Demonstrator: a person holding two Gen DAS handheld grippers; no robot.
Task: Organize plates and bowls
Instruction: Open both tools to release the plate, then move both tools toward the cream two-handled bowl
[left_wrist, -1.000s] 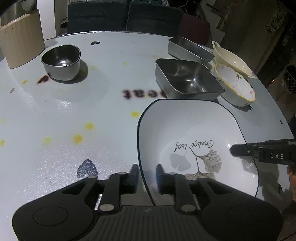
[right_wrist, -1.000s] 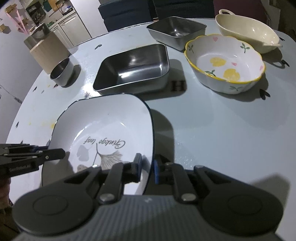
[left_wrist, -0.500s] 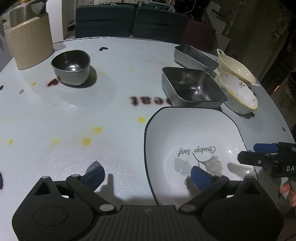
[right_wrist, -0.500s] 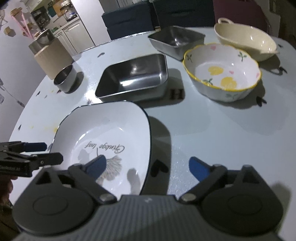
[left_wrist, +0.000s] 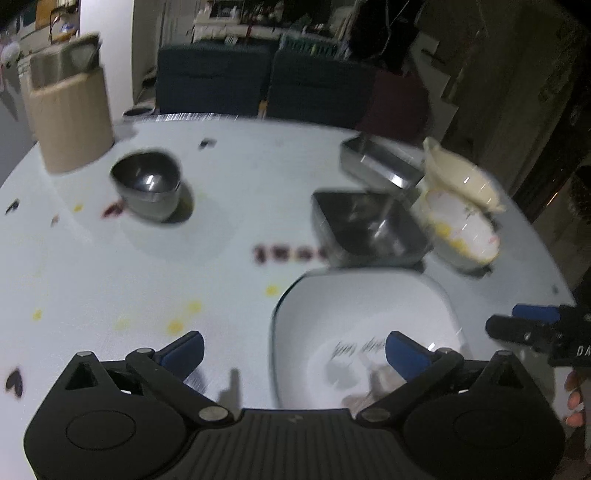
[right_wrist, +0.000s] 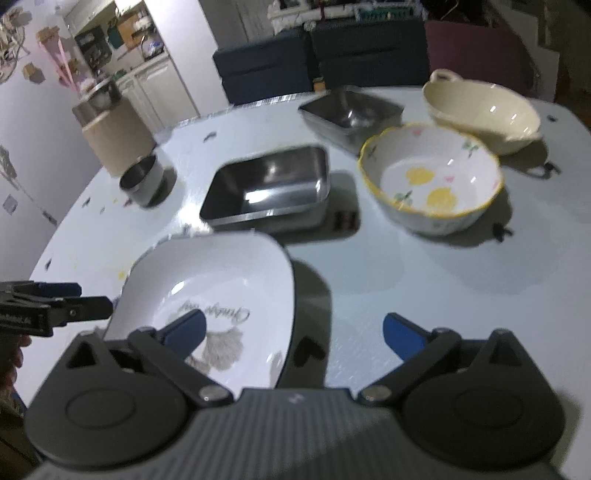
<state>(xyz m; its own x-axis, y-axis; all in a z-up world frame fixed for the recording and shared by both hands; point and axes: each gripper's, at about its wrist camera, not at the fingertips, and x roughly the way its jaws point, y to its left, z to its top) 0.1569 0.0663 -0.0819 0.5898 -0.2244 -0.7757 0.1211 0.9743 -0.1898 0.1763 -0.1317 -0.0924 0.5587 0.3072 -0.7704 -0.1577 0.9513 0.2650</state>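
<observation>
A white square plate (left_wrist: 369, 314) with a dark rim and a leaf print lies flat on the pale table (left_wrist: 221, 229). My left gripper (left_wrist: 293, 350) hovers over its left rim, jaws still opening, and its blue pads (left_wrist: 402, 350) touch nothing. In the right wrist view the plate (right_wrist: 221, 273) is at lower left. My right gripper (right_wrist: 295, 330) stands open over its right rim, clear of it. Each gripper shows in the other's view: the right gripper (left_wrist: 524, 328) and the left gripper (right_wrist: 55, 302).
Beyond the plate are a steel rectangular tray (right_wrist: 266, 188), a second steel tray (right_wrist: 351, 110), a flowered bowl (right_wrist: 432, 181) and a cream bowl (right_wrist: 480, 110). A small steel bowl (left_wrist: 147, 184) and a beige canister (left_wrist: 70, 122) are at far left. Dark chairs (left_wrist: 210, 81) line the far edge.
Both grippers were shut on the plate's opposite rims. They have opened wide, let it go and lifted slightly. The plate now rests on the table.
</observation>
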